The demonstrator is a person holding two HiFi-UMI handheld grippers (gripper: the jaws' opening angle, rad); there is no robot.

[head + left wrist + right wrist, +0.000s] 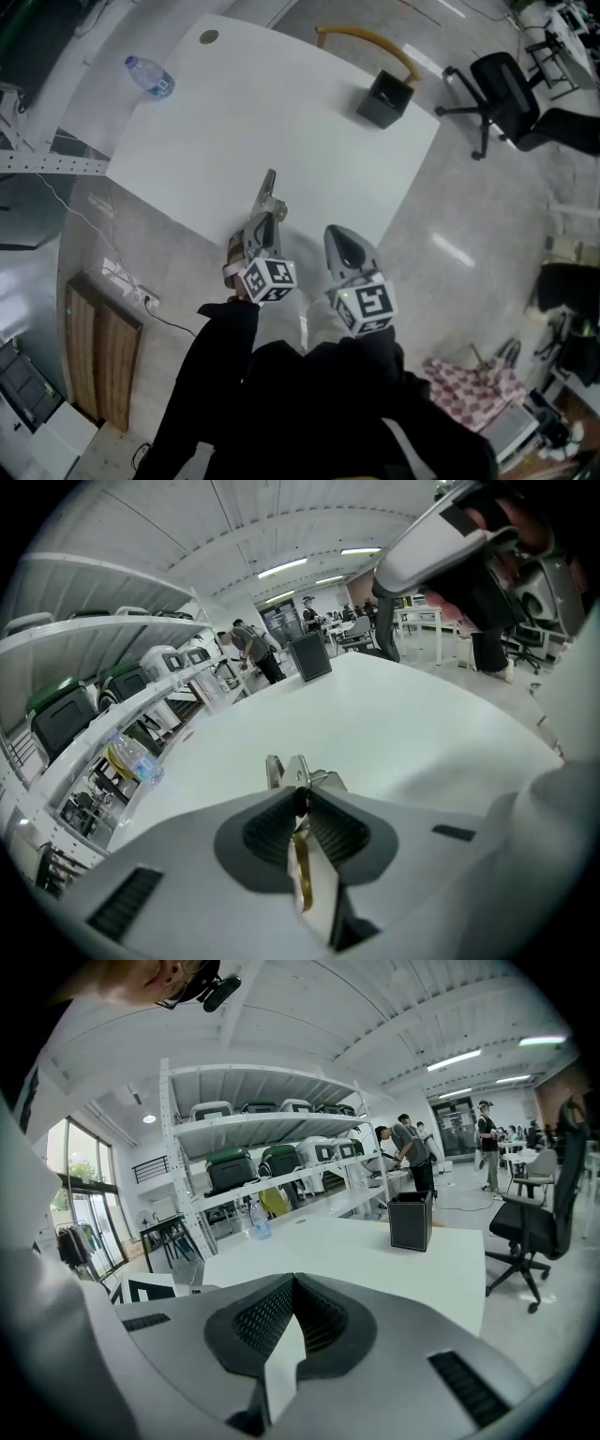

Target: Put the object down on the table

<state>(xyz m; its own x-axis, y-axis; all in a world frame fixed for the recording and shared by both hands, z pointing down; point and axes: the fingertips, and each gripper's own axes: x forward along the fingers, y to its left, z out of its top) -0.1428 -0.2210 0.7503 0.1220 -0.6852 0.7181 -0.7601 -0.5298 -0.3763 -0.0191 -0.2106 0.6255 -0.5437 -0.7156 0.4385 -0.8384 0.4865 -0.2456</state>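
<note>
Dark sleeves (281, 403) of the person: nearest the head camera, at the near edge of the scene.

Water bottle (150, 77): far left corner of the white table (300, 122), well apart from the work.

Left gripper (267, 221): just over the table's near edge, angled down toward the top. Its jaws pinch a silvery metal object (270, 192). The near end of this piece sits between the pads, and the rest juts out past the jaw tips toward the far side. Judged to be held low and tilted so the piece can be laid on the bare top ahead. Whether its tip touches the surface cannot be told.

Right gripper (339, 232): just right of the left one, at the table's near edge, jaws pressed together on nothing. Judged to be parked aside, clear of the placing.

Black box (384, 98): far right corner of the table, upright.

Office chair (506, 89): on the floor beyond, far right.
</note>
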